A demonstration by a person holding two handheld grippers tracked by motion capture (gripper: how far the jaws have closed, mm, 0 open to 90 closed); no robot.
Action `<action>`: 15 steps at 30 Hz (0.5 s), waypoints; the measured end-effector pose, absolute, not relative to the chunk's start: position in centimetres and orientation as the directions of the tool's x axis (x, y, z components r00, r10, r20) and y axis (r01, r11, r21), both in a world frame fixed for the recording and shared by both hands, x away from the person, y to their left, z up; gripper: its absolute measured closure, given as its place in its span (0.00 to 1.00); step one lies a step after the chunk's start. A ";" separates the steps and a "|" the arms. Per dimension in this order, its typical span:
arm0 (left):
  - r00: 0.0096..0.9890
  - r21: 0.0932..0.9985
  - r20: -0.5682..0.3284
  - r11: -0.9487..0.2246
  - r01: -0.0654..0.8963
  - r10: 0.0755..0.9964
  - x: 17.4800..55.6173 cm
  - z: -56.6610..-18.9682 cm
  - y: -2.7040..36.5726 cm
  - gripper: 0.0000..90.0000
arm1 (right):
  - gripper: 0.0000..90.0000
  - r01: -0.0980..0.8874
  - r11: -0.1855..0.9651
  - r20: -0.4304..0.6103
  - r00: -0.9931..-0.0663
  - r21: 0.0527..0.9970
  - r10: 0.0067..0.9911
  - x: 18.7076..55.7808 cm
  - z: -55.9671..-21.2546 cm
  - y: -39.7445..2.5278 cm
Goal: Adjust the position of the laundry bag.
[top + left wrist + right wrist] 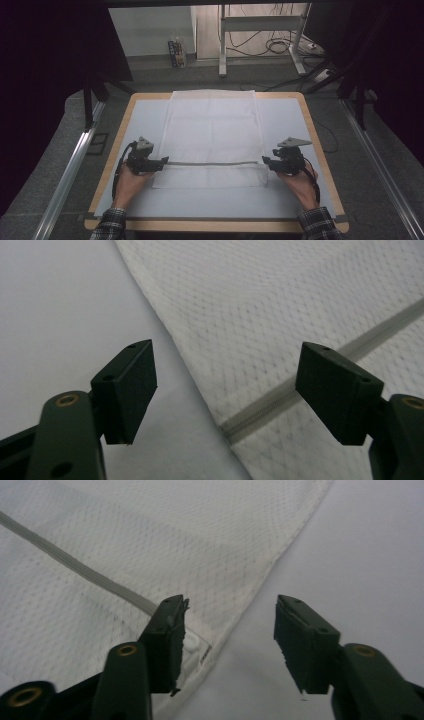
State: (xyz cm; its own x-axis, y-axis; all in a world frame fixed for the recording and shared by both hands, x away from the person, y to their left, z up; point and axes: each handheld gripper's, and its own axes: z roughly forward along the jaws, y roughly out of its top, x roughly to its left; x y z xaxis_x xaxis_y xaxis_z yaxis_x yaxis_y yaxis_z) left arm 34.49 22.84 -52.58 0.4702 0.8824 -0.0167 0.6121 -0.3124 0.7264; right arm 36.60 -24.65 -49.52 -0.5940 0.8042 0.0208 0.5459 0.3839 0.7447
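No text can be read.
The small box (pixel 176 53) on the floor behind the table has a printed blue and white face, but the print is too small to read. The tag (pixel 206 653) at the edge of the mesh bag (pixel 150 545) is blurred.

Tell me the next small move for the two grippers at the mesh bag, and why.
Probably ease both grippers inward and shut the jaws on the bag's side edges at the zipper line. The left gripper is open with the zipper's end between its jaws, and the right gripper is open astride the opposite edge of the white mesh bag, which lies flat on the table, not yet gripped.
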 end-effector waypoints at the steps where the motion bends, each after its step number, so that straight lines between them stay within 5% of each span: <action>1: 0.470 0.726 -0.015 -0.314 0.612 0.882 34.7 -52.6 22.9 0.30 | 0.55 0.547 0.385 0.020 -0.593 0.743 0.805 36.9 -49.5 -24.5; 9: 0.443 0.727 -0.034 -0.282 0.626 0.896 36.2 -52.8 22.8 0.34 | 0.55 0.560 0.415 0.000 -0.596 0.717 0.803 38.7 -50.3 -23.4; 15: 0.407 0.725 -0.060 -0.240 0.646 0.912 37.0 -53.0 23.1 0.47 | 0.53 0.560 0.412 -0.025 -0.571 0.719 0.821 39.8 -50.8 -23.1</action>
